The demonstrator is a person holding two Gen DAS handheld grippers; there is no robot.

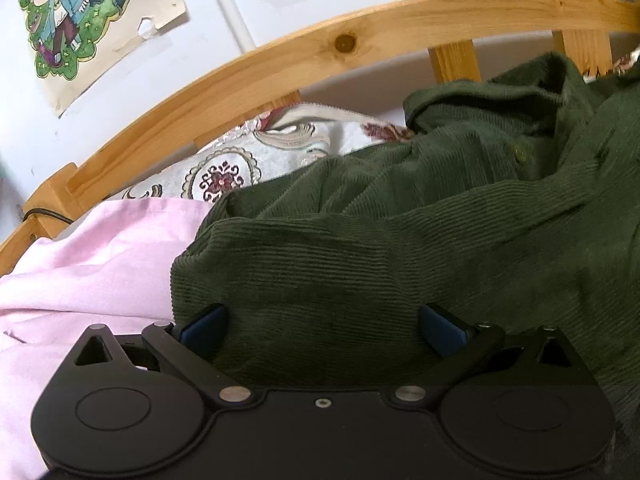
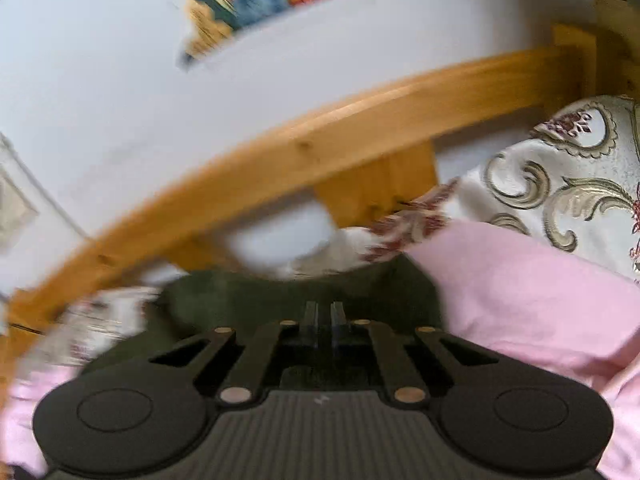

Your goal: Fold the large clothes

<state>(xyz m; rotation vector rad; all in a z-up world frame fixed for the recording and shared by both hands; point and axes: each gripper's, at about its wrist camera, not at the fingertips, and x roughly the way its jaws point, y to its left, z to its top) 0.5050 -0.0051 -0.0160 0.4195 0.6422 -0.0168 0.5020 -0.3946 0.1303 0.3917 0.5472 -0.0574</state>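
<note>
A dark green corduroy shirt lies bunched on the pink sheet, its collar and a button toward the headboard. My left gripper is open, its blue-padded fingers spread wide over a fold of the shirt, with the cloth lying between them. In the blurred right wrist view my right gripper has its fingers together, and the green shirt lies right at and beyond the tips; whether cloth is pinched between them is unclear. The pink sheet lies to its right.
A wooden headboard rail curves across the back, with a patterned white pillow under it, also shown in the right wrist view. Drawings hang on the white wall. A black cable runs by the bed corner.
</note>
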